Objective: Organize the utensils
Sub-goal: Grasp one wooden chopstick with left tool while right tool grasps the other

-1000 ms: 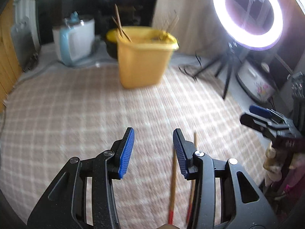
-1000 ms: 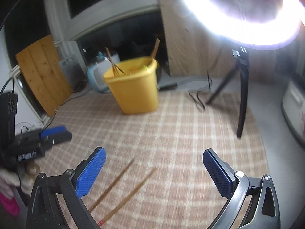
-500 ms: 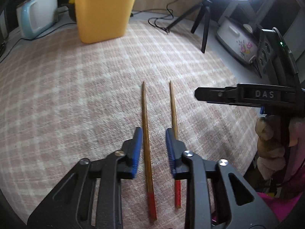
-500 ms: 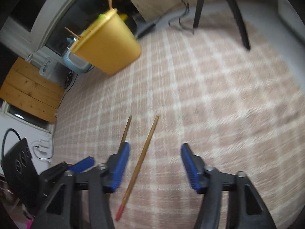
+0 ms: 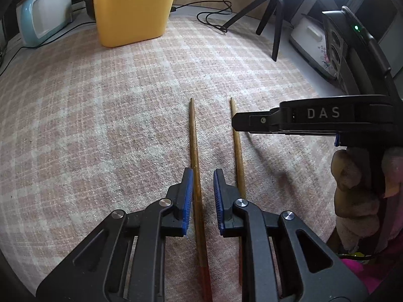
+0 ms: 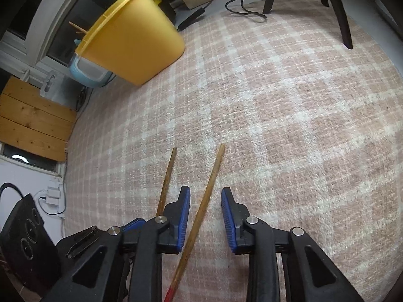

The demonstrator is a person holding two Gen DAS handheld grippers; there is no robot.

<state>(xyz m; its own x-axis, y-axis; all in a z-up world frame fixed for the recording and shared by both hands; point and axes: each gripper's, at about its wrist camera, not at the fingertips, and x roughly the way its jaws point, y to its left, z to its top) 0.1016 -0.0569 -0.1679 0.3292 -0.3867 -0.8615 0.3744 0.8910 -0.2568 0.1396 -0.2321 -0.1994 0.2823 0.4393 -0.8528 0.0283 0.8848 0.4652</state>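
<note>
I see my left gripper and right gripper each closing around a chopstick, neither pinched yet; red ends cut off.

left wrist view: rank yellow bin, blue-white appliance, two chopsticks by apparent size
1. yellow bin, cropped at the top
2. blue-white appliance, partly cropped
3. the two chopsticks, left and right: look alike, not ranked; nearer the camera, so true size unsure
</note>
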